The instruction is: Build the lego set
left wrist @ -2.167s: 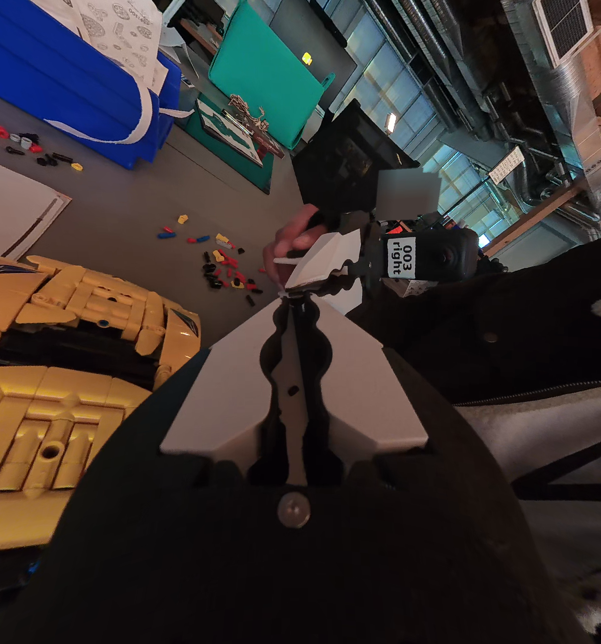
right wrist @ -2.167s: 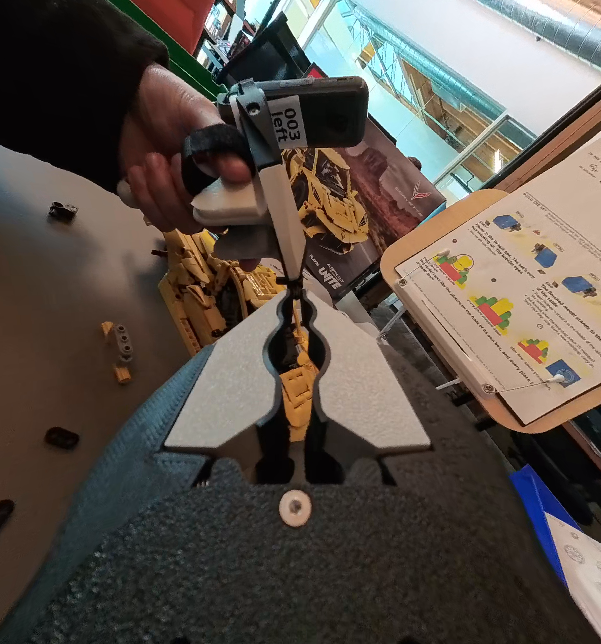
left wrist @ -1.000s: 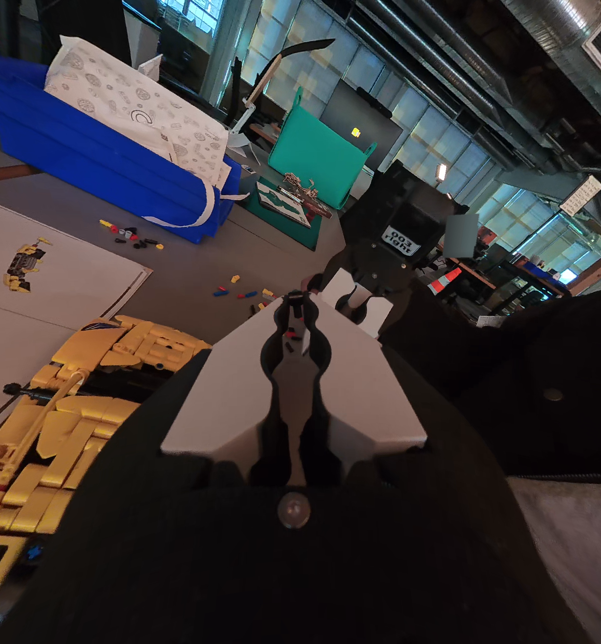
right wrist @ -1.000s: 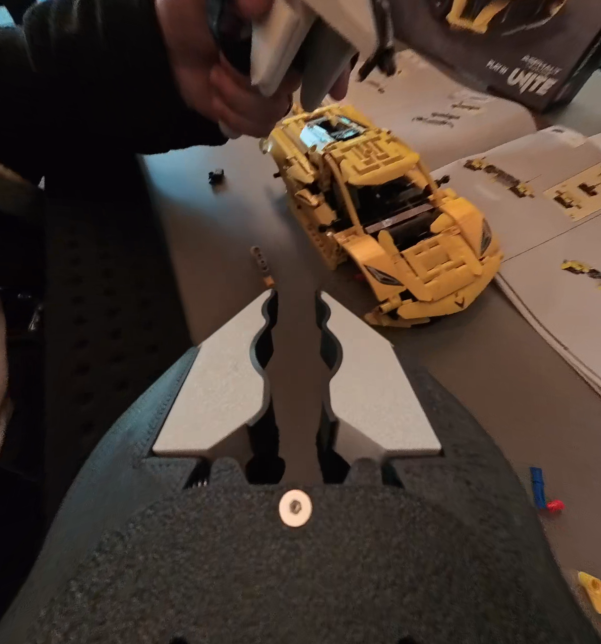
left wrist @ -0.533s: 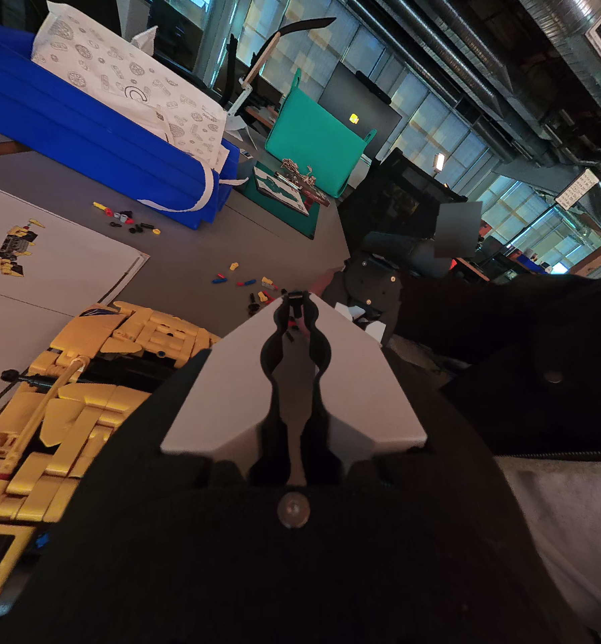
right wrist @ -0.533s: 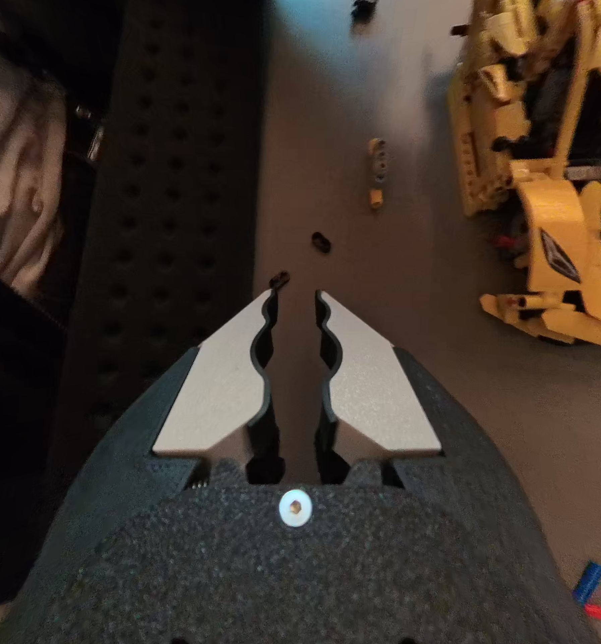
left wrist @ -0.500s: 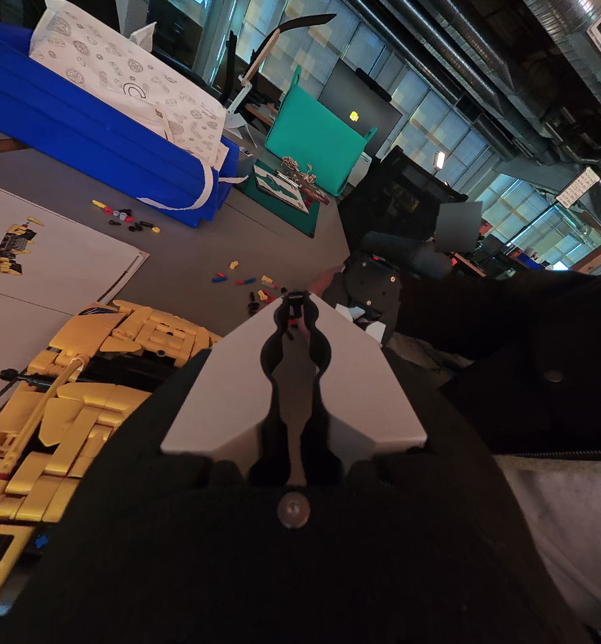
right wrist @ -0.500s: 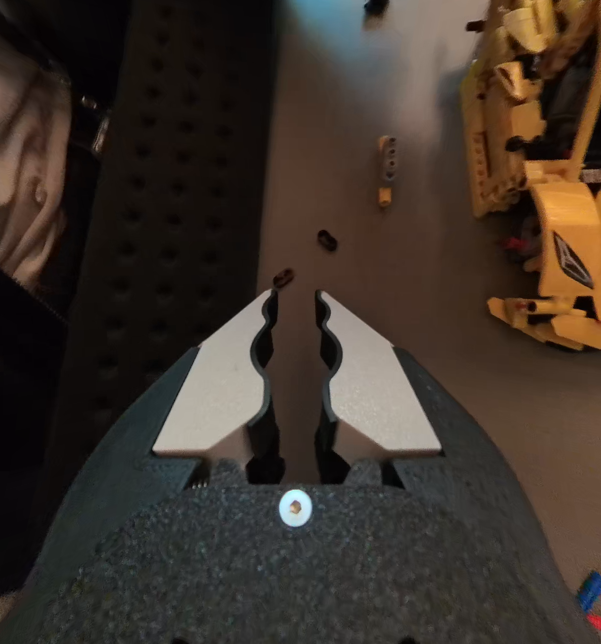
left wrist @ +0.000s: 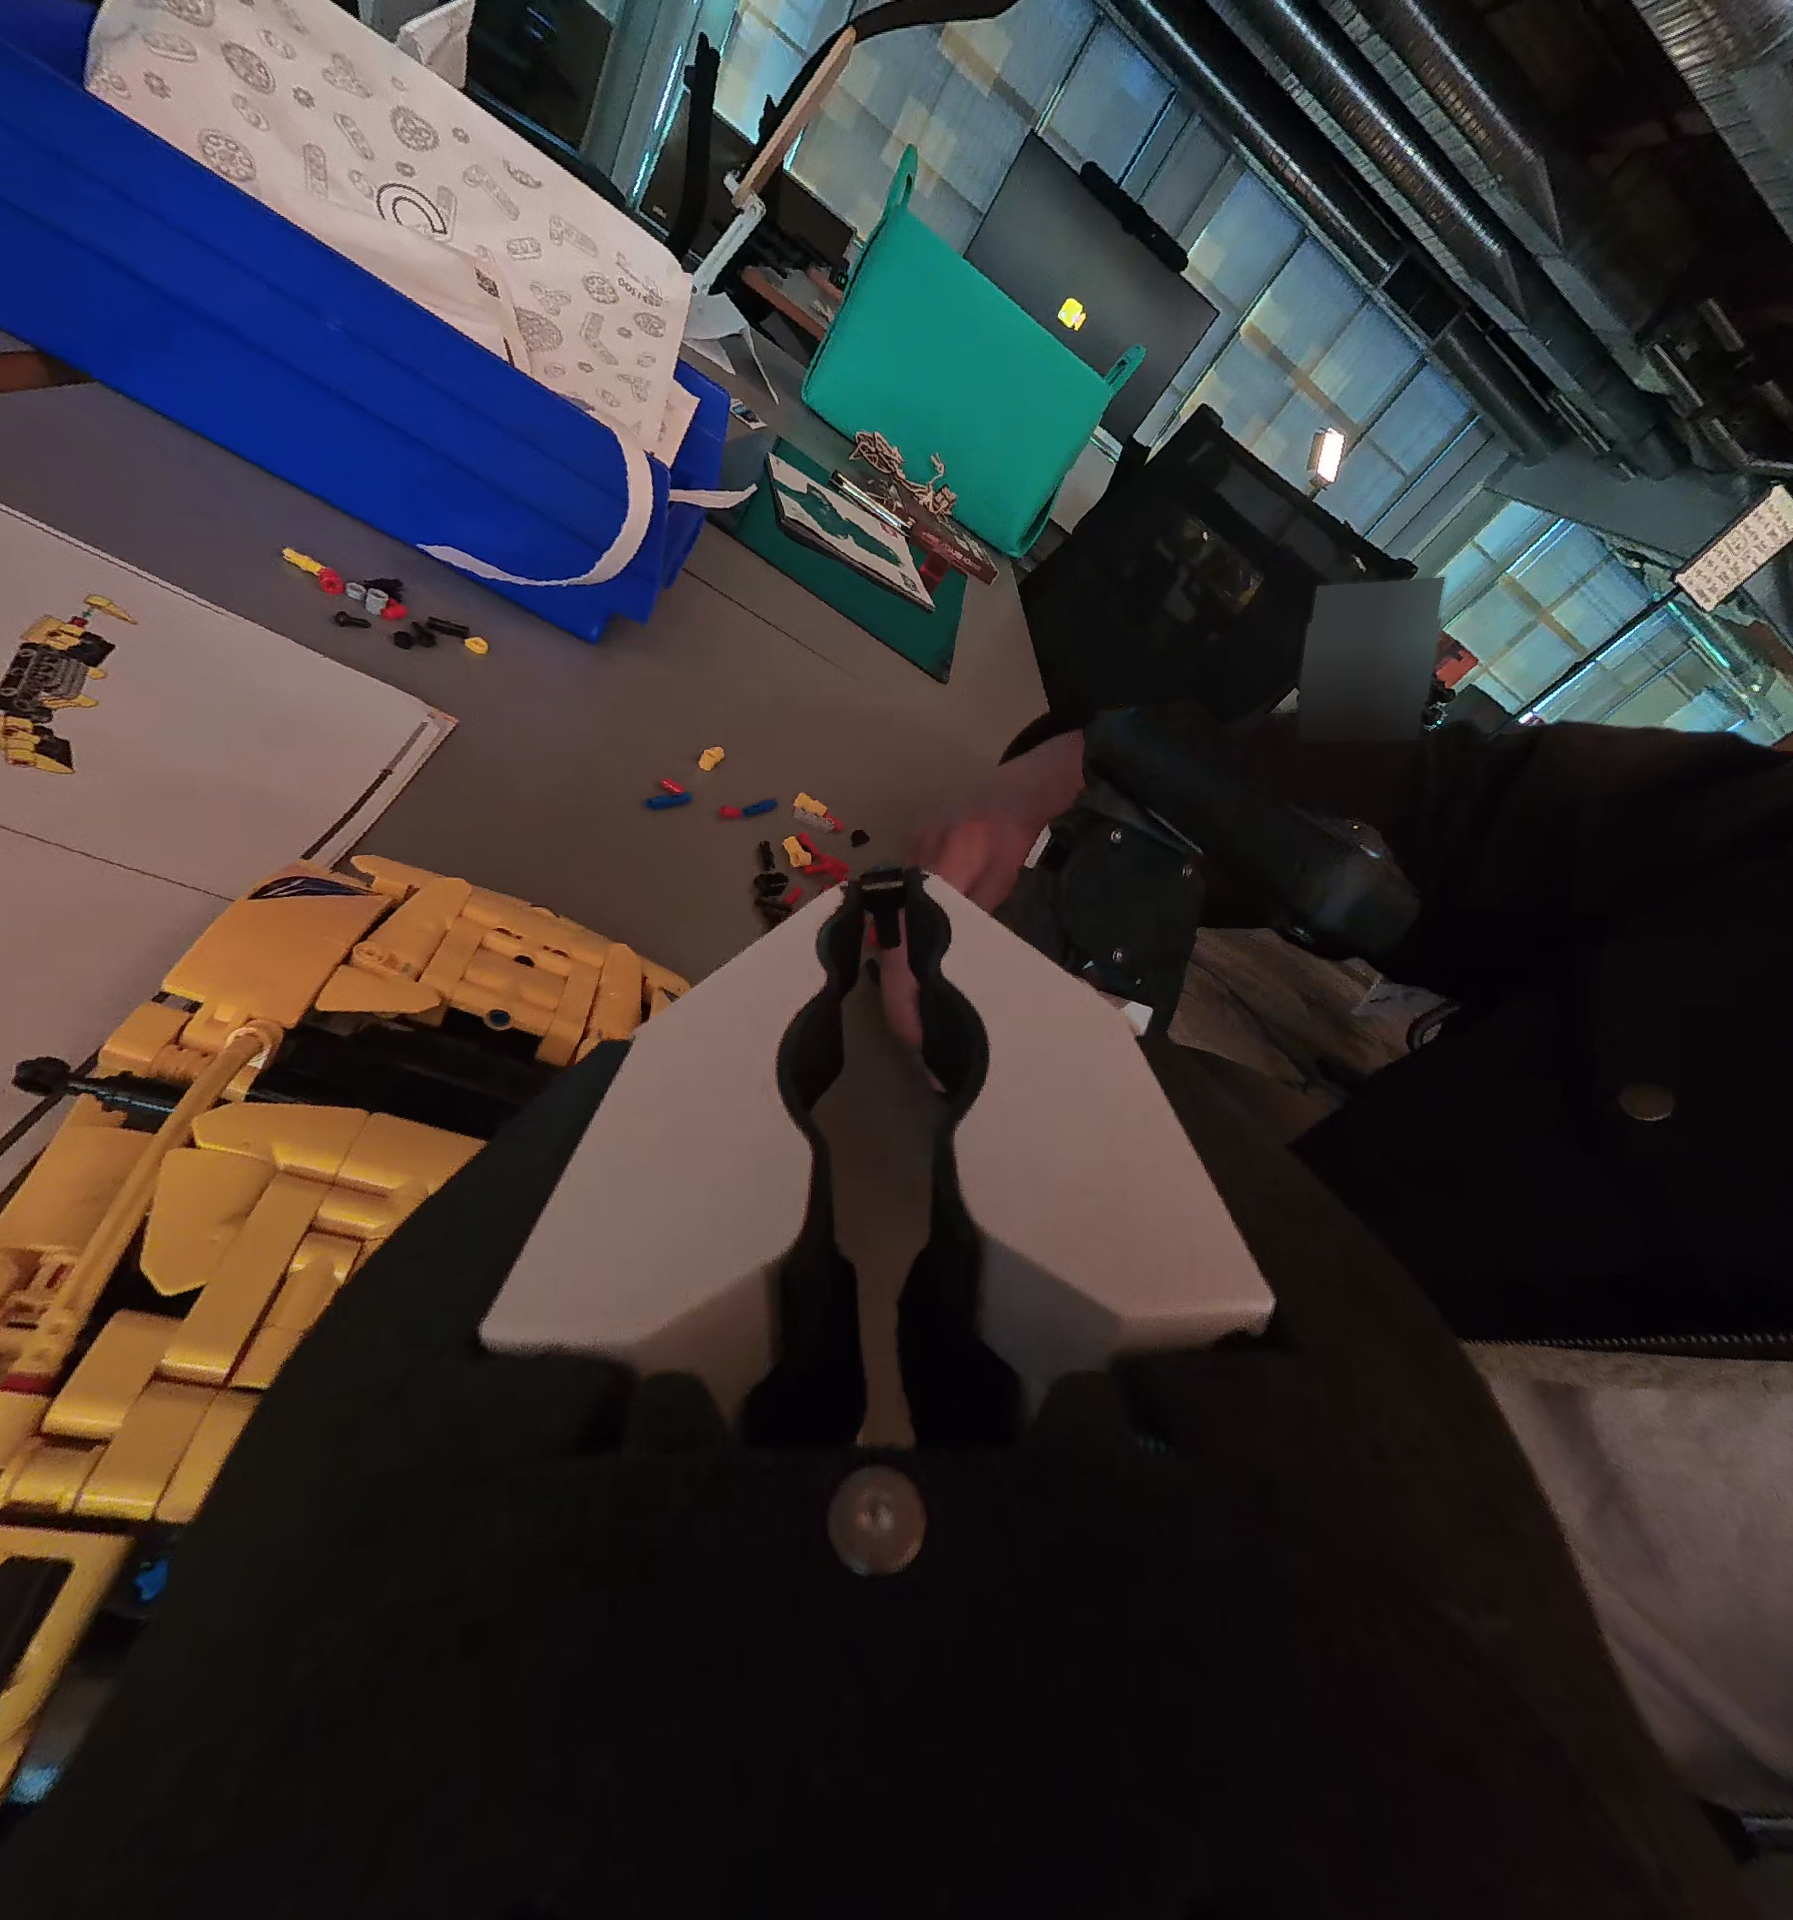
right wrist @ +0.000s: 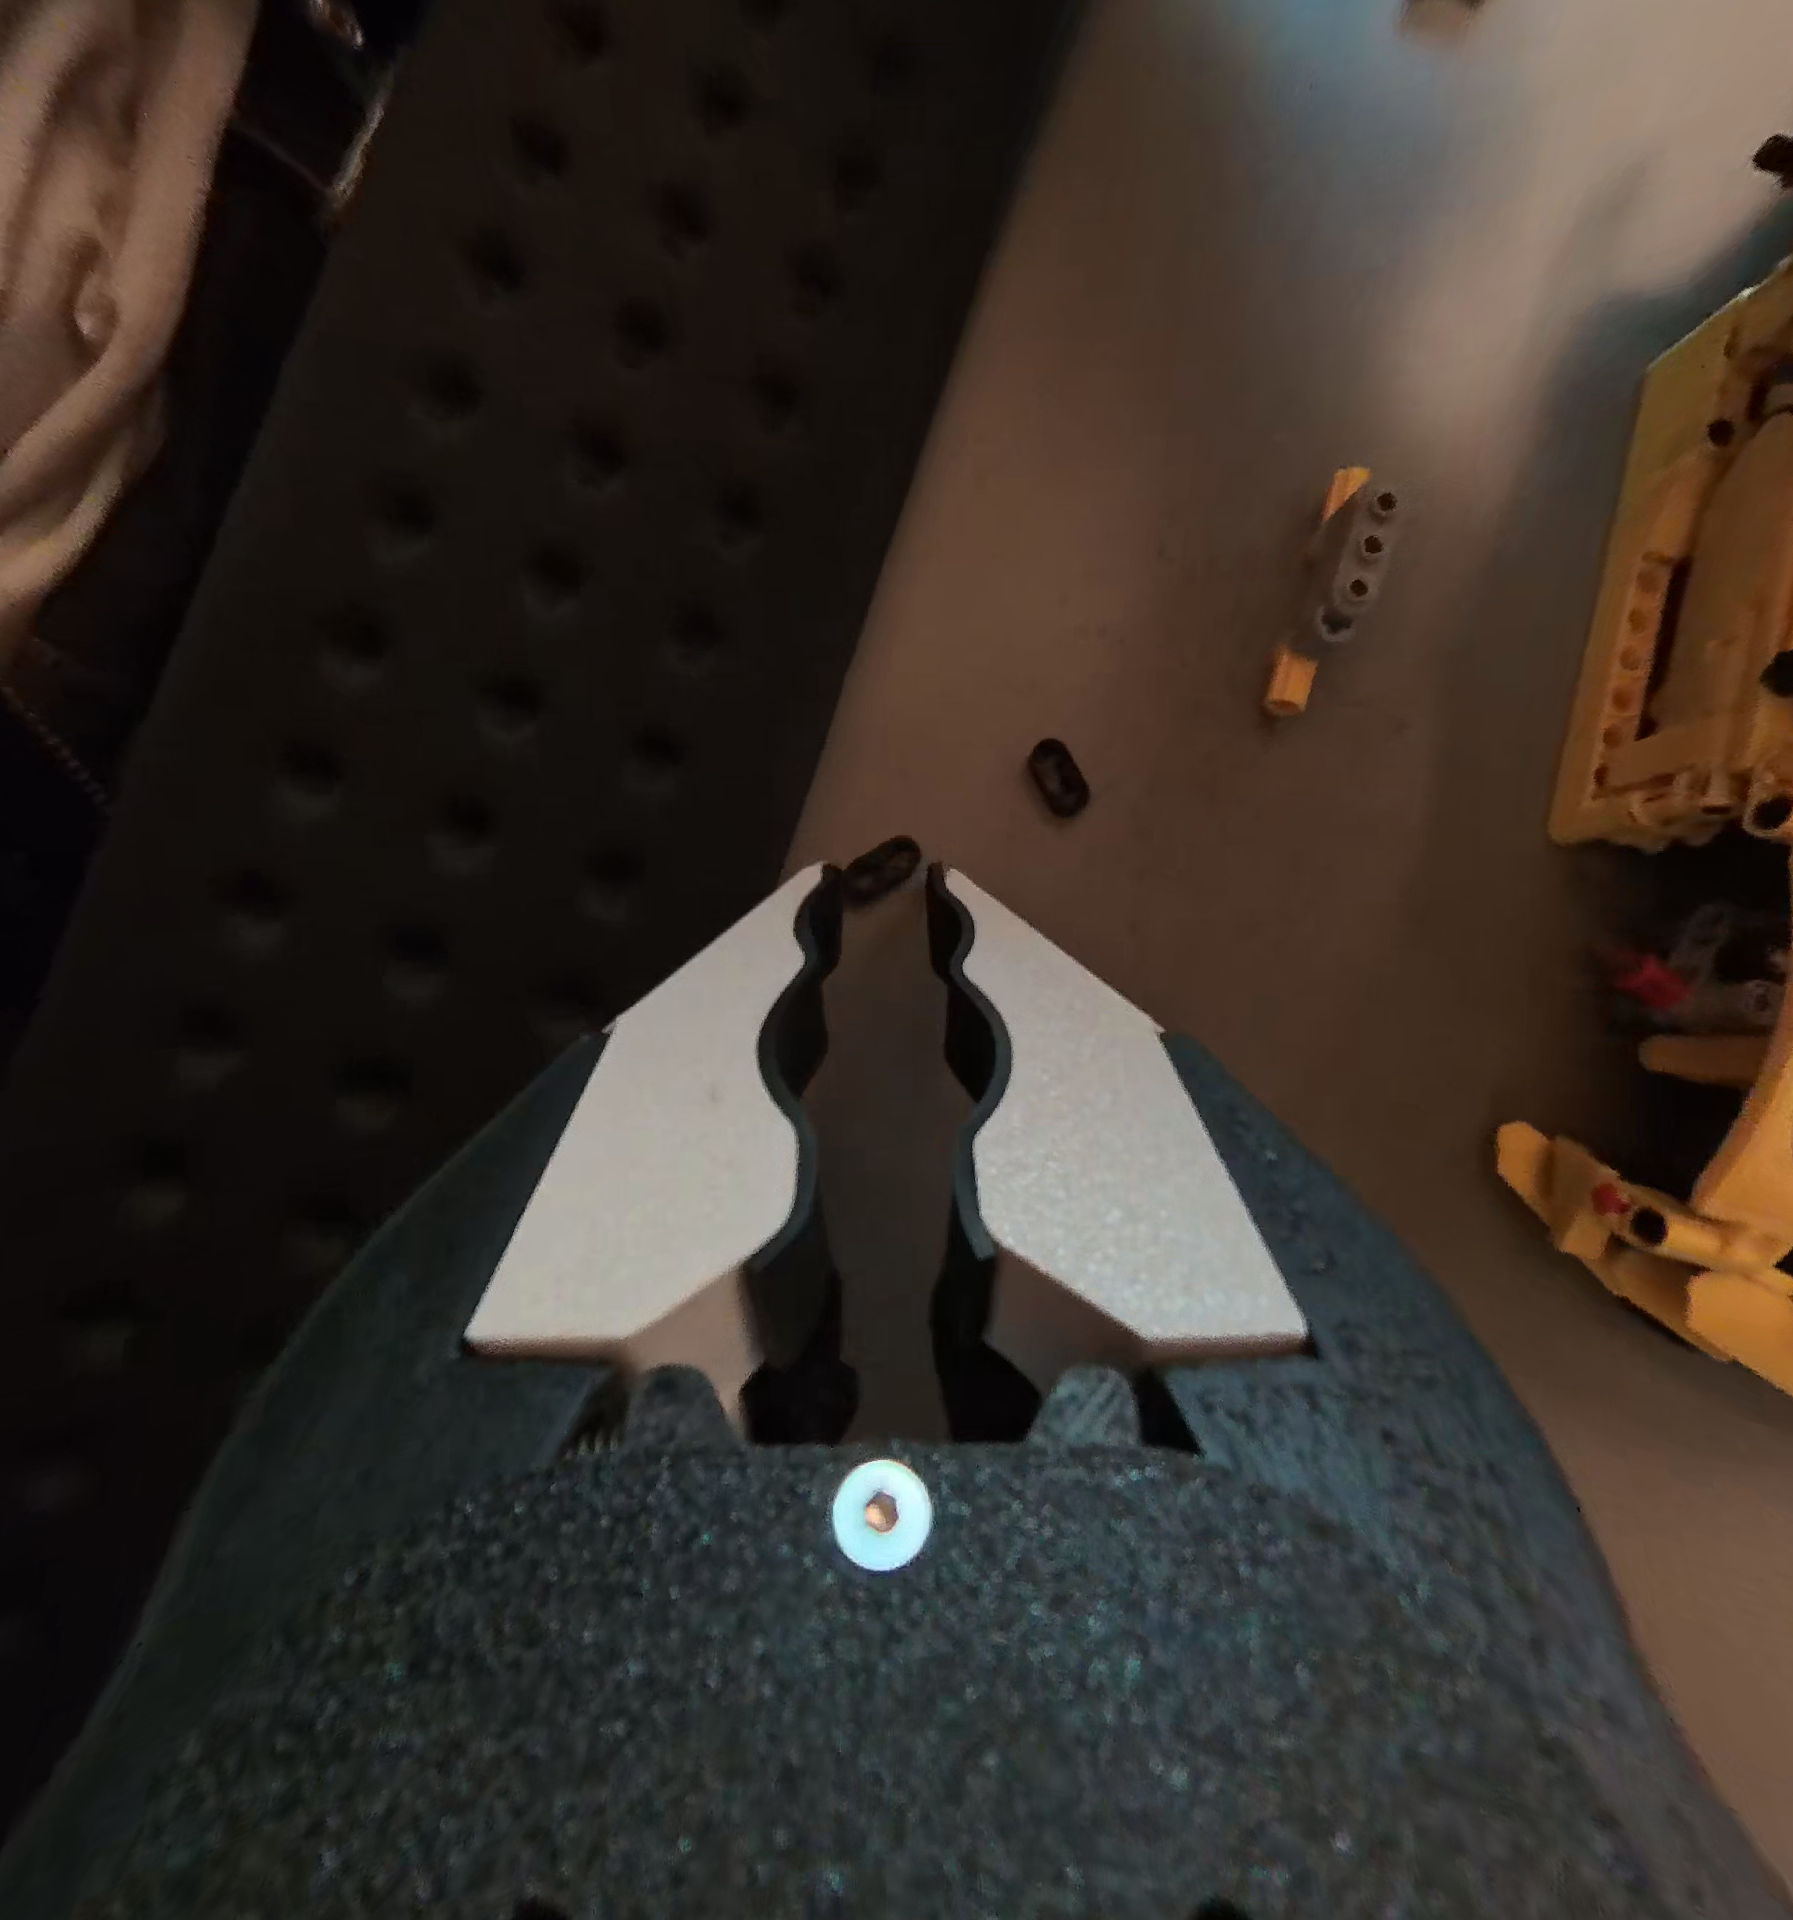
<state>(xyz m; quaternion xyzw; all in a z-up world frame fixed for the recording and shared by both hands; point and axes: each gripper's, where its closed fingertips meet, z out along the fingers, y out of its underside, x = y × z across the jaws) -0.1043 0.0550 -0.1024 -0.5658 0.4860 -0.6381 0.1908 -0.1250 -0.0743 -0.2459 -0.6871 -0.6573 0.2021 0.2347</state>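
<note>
Right gripper (right wrist: pixel 876 883) spread wide over a black link (right wrist: pixel 879 864); a skewed pinch could flick it away. Left gripper (left wrist: pixel 881 896) clenched on a black pin (left wrist: pixel 881 891).

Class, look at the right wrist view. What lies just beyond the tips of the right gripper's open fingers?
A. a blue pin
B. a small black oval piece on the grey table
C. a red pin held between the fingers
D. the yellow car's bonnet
B: the right gripper is open, and a small black oval piece lies on the grey table at its tips, not gripped.
</note>
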